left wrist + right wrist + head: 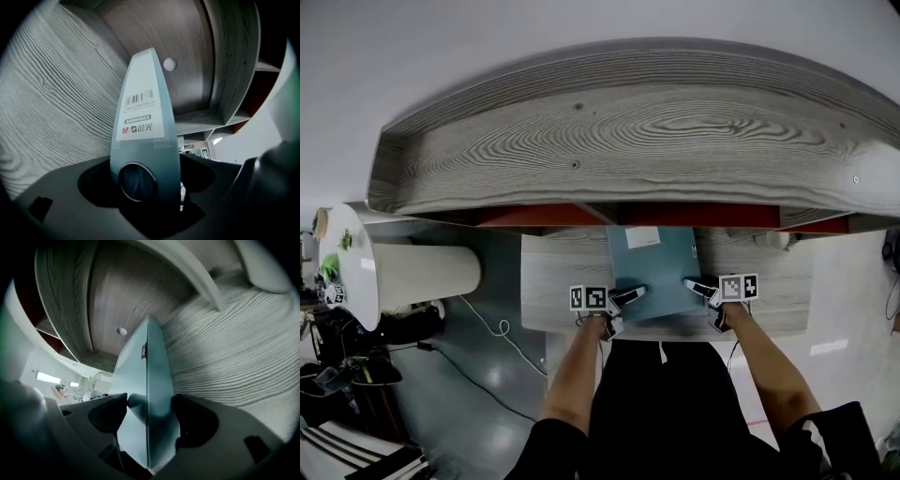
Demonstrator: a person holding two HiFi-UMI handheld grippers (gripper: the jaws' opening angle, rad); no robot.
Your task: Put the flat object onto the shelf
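Observation:
A flat teal file case (654, 258) with a white label lies on the grey wood-grain shelf board (562, 272), its far end under the upper board. My left gripper (630, 296) holds its near left corner and my right gripper (696, 285) its near right corner. In the left gripper view the case (143, 117) stands between the jaws of that gripper (145, 183), barcode label and round button showing. From the right gripper view, the case (145, 376) runs edge-on through the gripper (150, 408), with both pads against it.
The shelf's wide upper board (628, 141) overhangs the case, with red back panels (534, 216) beneath it. A small white object (773, 239) sits at the shelf's right. On the left stand a round white table (356, 272) and plants; a cable (487, 328) lies on the floor.

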